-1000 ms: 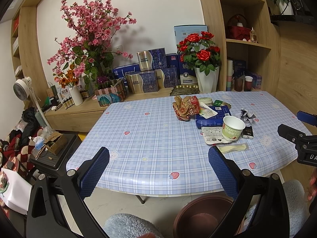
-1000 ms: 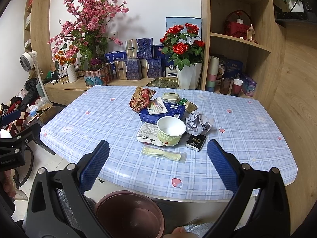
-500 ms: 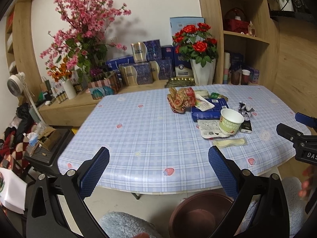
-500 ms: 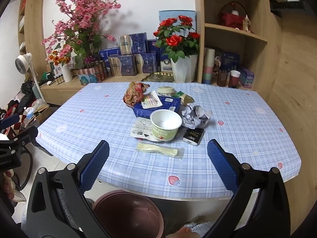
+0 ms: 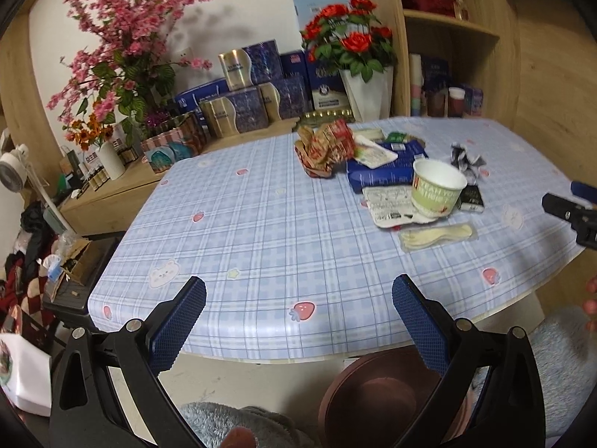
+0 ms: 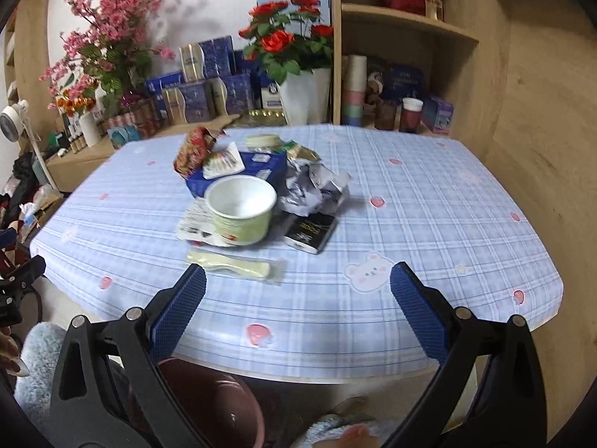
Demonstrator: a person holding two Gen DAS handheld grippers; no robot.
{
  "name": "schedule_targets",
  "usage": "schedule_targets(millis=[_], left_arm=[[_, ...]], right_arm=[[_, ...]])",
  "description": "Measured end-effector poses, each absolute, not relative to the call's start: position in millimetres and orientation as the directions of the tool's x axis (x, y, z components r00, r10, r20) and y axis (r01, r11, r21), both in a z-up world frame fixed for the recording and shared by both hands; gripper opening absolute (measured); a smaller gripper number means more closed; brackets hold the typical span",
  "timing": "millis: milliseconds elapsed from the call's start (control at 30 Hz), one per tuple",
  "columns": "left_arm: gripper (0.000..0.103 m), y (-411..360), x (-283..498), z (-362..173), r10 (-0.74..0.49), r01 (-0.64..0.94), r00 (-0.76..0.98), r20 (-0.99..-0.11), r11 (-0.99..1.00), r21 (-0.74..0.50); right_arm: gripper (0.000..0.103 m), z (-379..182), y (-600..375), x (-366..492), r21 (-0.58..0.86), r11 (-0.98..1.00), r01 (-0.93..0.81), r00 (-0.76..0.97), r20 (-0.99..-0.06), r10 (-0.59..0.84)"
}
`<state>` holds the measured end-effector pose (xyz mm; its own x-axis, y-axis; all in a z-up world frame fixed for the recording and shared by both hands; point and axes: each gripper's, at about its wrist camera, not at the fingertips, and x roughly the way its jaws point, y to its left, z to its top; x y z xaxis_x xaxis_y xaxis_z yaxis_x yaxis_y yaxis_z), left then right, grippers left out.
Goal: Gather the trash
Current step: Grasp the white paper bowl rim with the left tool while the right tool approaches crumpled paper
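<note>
The left gripper [image 5: 298,313] hangs over the near edge of the table [image 5: 261,231], its blue-padded fingers [image 5: 179,317] spread wide with nothing between them. The right gripper [image 6: 297,311] sits likewise over the near edge, fingers [image 6: 418,313] wide apart and empty. Neither touches any item.

The trash lies in one cluster on the blue plaid tablecloth [image 6: 429,205], toward the middle and far side of the table:

- A green-and-white paper bowl [image 6: 241,209], upright and empty, resting on a flat printed lid or label [image 6: 194,220].
- A sealed plastic packet holding a pale fork-spoon [image 6: 235,266], lying flat just in front of the bowl — the item nearest the right gripper.
- A small black box [image 6: 311,232], flat, just right of the bowl.
- Crumpled silver foil wrapping [image 6: 313,188], behind the black box and touching it.
- A dark blue flat box [image 6: 257,166] behind the bowl, with a small white packet [image 6: 224,162] lying on top.
- A crumpled red-and-gold snack bag [image 6: 196,149] at the far left of the cluster.
- A round cream lid [image 6: 262,140] and a green wrapper [image 6: 298,151] at the far side.

A dark red-brown bin [image 5: 377,399] stands on the floor below the near table edge, open and apparently empty. In the left wrist view it sits low right — in the right wrist view, low left, so it lies between the two grippers.
</note>
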<state>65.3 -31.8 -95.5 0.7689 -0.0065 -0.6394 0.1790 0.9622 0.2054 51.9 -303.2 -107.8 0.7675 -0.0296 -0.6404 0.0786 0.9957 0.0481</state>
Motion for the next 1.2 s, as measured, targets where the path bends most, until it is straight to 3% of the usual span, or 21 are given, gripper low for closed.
schedule_targets(millis=[500, 900, 1200], left_arm=[[0.098, -62.0, 123.3, -129.3, 0.026, 0.179, 0.717, -0.696, 0.959, 0.221], [0.098, -159.8, 163.4, -141.6, -0.208, 0.424, 0.715, -0.667, 0.888, 0.177], [0.098, -212.4, 204.4, -169.0, -0.2, 0.49, 0.696, -0.689, 0.834, 0.252]], right_arm=[[0.097, -147.8, -327.4, 103.5, 0.051, 0.998, 0.043, 0.706, -0.709, 0.006], [0.097, -169.9, -364.8, 133.1, 0.063, 0.995, 0.071, 0.684, -0.73, -0.002], [0.097, -178.3, -385.1, 141.8, 0.065, 0.994, 0.082, 0.67, -0.743, -0.007]])
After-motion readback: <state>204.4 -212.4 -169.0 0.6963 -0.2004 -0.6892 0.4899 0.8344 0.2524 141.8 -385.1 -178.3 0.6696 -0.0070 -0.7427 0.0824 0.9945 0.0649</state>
